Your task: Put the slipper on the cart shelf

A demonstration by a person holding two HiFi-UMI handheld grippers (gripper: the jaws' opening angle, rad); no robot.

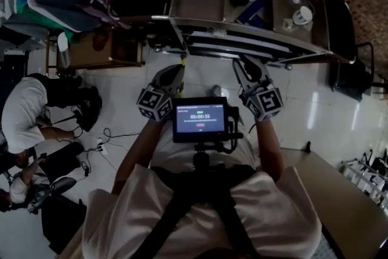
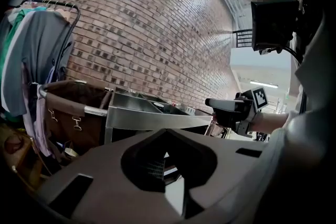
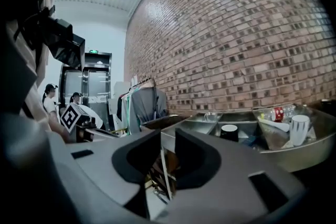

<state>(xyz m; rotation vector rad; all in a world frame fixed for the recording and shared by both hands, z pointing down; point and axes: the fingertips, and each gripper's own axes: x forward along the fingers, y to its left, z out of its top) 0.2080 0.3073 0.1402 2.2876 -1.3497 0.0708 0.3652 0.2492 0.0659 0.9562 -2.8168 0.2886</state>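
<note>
**Both grippers empty in front of the cart**

The left gripper [image 2: 167,132] has its fingers clenched tip to tip, with nothing between them. The right gripper [image 3: 167,136] has its fingers released. A narrow gap stands between them, and nothing is in it. In the head view the two sit side by side just past the screen [image 1: 200,119] on the person's chest. Both point toward the cart [image 1: 242,27].

Ahead of the left fingers and a little to their left is the cart's steel top tray. Further left are a brown bag [image 2: 68,107] on a frame and a clothes rack [image 2: 31,44]. The right gripper shows to the right of the left fingers, well apart from them. A brick wall [image 2: 147,34] stands behind the cart.

Ahead of the right fingers and to their right, the top tray holds a black cup [image 3: 229,132], a white cup [image 3: 300,129] and a bottle [image 3: 275,113] with a red label. The left gripper shows to the left of the right fingers.

The slipper cannot be made out in any view. The head view sees the cart's lower shelves only as thin strips, so what lies on them cannot be told.

A person [image 1: 24,112] crouches on the floor, far to the left of the left fingers.
</note>
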